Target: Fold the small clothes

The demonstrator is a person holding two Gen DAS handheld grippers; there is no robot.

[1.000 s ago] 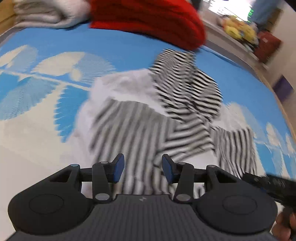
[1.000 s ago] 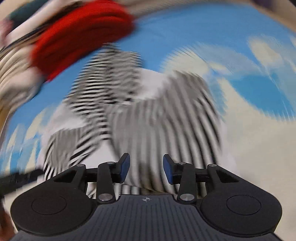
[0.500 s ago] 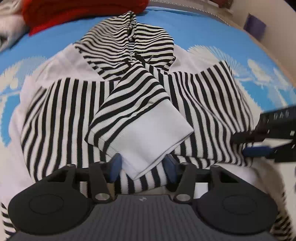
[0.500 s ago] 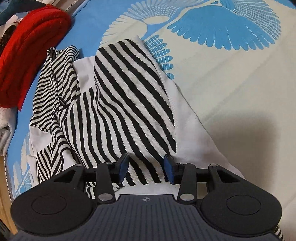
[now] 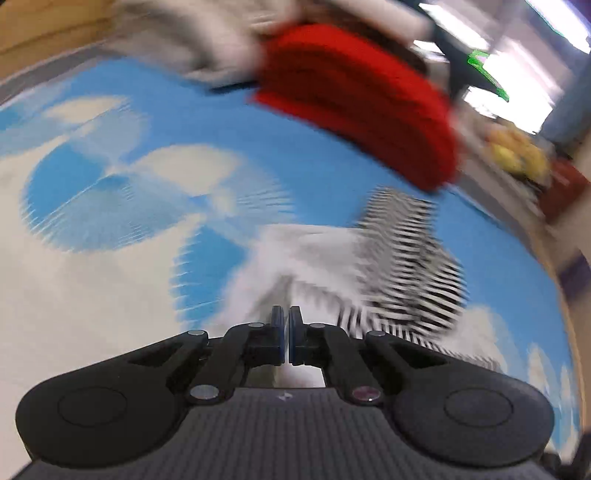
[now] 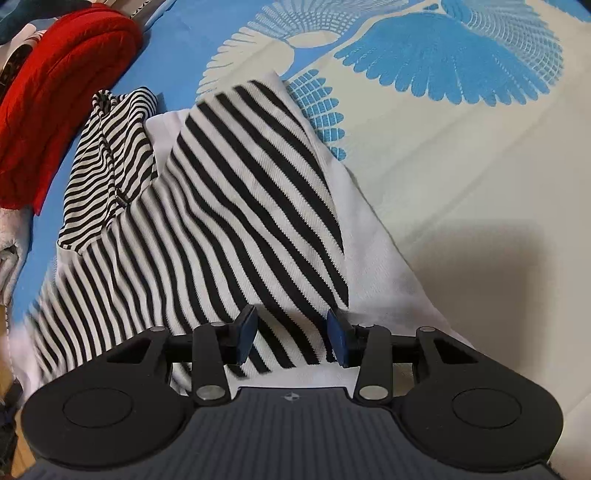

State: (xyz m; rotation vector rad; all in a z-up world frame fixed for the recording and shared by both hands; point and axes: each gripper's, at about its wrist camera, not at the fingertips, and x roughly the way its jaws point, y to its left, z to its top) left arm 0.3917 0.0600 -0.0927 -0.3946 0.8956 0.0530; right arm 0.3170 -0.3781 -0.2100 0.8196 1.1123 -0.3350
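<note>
A black-and-white striped hooded top (image 6: 221, 229) lies on a blue and cream patterned cloth (image 6: 461, 166), one sleeve folded across its body. My right gripper (image 6: 291, 339) is open just above the sleeve's lower end, near the white cuff. In the blurred left wrist view the top (image 5: 399, 273) lies ahead and to the right. My left gripper (image 5: 285, 332) is shut, with white fabric of the top showing between and below its pads; the blur hides how much is held.
A folded red garment (image 6: 62, 110) lies beyond the top's hood and shows in the left wrist view (image 5: 362, 118) too. Pale folded clothes (image 5: 207, 48) lie behind it. A wooden edge (image 5: 44, 26) borders the cloth at far left.
My left gripper has shut and swung left, away from the sleeve cuff it was over. The right gripper has stayed over the folded sleeve, open.
</note>
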